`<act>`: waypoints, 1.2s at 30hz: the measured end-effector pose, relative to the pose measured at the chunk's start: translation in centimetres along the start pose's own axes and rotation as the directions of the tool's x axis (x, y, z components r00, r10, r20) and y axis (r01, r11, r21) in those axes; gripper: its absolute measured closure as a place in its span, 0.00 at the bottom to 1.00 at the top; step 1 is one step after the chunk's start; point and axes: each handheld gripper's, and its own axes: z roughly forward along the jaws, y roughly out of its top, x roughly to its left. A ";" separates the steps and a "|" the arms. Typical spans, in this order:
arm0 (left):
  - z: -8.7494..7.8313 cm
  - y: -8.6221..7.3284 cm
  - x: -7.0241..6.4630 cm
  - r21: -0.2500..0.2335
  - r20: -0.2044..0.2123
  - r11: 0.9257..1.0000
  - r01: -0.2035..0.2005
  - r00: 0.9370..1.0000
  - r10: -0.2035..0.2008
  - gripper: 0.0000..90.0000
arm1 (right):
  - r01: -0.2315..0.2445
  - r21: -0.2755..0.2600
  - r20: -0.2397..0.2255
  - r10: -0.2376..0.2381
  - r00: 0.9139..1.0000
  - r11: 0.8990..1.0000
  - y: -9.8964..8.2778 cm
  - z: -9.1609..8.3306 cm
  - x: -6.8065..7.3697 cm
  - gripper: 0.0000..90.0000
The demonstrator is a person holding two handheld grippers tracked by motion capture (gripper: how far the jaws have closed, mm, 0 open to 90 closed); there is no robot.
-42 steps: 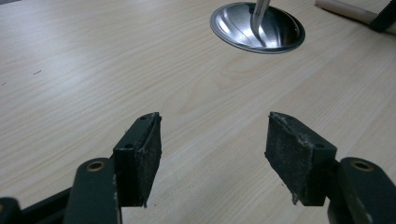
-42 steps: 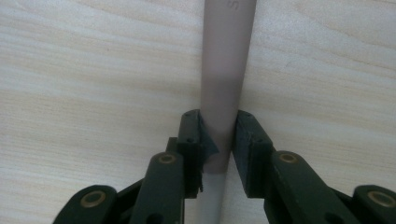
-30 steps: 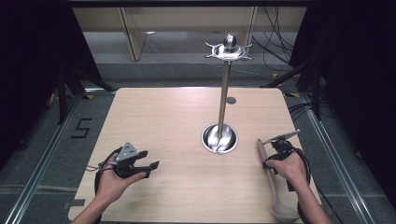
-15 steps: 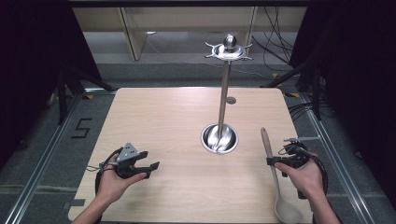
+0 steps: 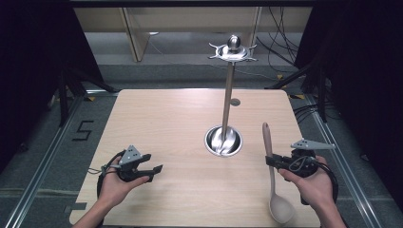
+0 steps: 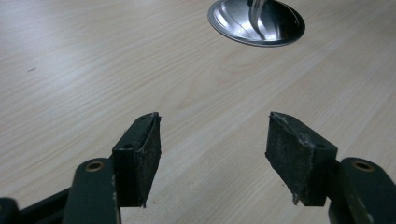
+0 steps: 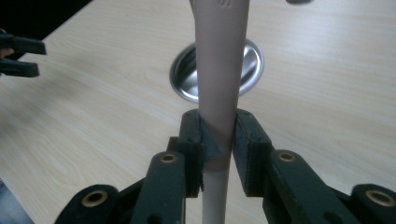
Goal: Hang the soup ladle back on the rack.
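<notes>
A beige long-handled spoon [image 5: 269,142] is held over the table's right side, handle pointing away and bowl toward the near edge. My right gripper [image 5: 272,161] is shut on its handle. In the right gripper view the jaws clamp the handle [image 7: 219,60] from both sides at the gripper [image 7: 217,135]. A steel utensil stand [image 5: 227,95] rises from a round base [image 5: 216,142] mid-table, with a hook ring and ball on top [image 5: 233,47]. My left gripper [image 5: 154,172] hovers open at the near left, empty; its own view shows the gripper [image 6: 212,140] facing the base [image 6: 233,28].
The wooden table [image 5: 161,123] has a small round disc [image 5: 235,101] behind the stand. The left gripper [image 7: 18,56] appears at the far left of the right gripper view. Cables lie on the floor at the back right [image 5: 285,47]. Dark floor and rails flank the table.
My right hand has shifted right and toward the near edge with the spoon clamped, and the handle now reaches farther from me. The left gripper has stayed put.
</notes>
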 end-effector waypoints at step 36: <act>-0.4 0.3 -0.1 -0.040 0.002 0.999 -0.007 1.000 0.007 0.39 | 0.155 -0.239 0.059 -0.145 0.988 0.959 4.5 0.6 4.3 0.83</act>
